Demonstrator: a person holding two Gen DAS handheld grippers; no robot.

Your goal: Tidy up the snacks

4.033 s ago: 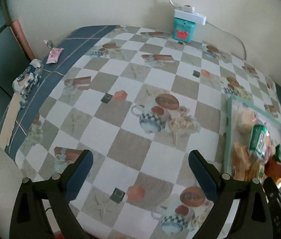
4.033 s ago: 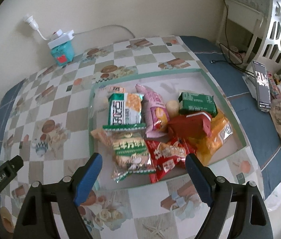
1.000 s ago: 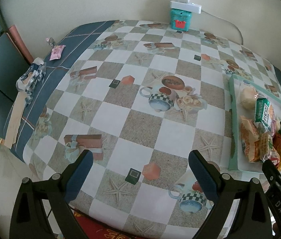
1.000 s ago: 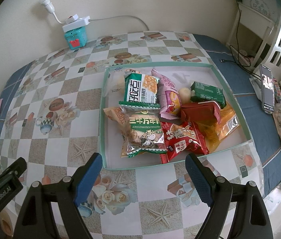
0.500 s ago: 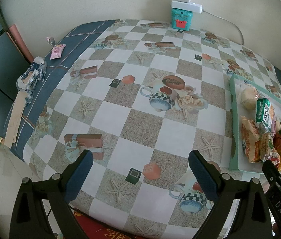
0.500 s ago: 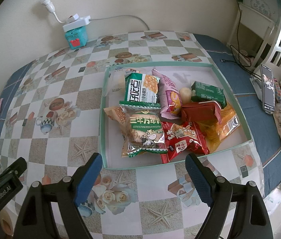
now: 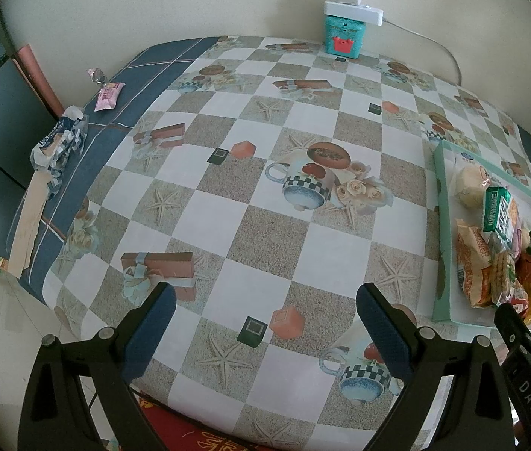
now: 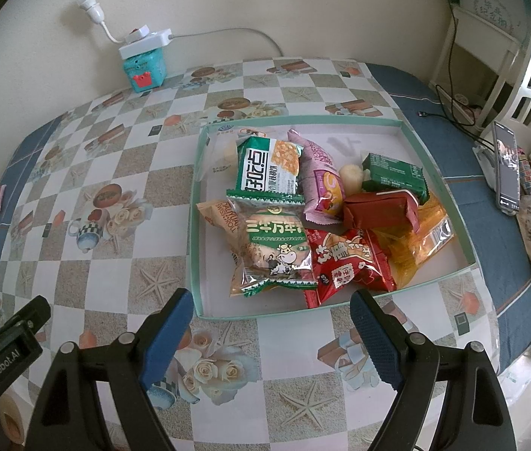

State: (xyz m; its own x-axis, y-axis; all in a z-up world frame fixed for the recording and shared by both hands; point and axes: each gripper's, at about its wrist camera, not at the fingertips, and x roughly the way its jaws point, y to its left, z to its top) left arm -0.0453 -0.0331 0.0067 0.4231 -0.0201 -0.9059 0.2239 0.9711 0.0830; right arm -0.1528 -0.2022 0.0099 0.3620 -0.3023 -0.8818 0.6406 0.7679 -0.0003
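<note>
Both grippers hang above the table with jaws spread wide and nothing between the pads. The left gripper (image 7: 265, 323) is over a bare stretch of the checked tablecloth (image 7: 303, 173), well apart from the snacks. The right gripper (image 8: 271, 329) hangs just short of the tray's near rim, its fingers pointing toward the pile.

The snacks lie heaped in a shallow, pale green tray (image 8: 194, 225) toward the right half of the table. Contents noted:
- a green-and-white cracker pack (image 8: 269, 171) at the far left of the heap;
- a clear pack with green print and a cow (image 8: 275, 251) nearest the left rim, overlapping a tan roll pack (image 8: 216, 220);
- a pink pack (image 8: 320, 180) in the middle;
- a red pack (image 8: 348, 263) at the near edge, touching the cow pack;
- a dark red block (image 8: 380, 210) resting on an orange bag (image 8: 419, 240);
- a dark green pack (image 8: 393, 173) at the far right.

Outside the tray, a small pink sweet (image 7: 107, 96) lies on the blue border at the table's far left. A teal box (image 8: 145, 67) with a white power strip on top stands against the wall. A phone (image 8: 506, 167) lies off the table's right edge.
</note>
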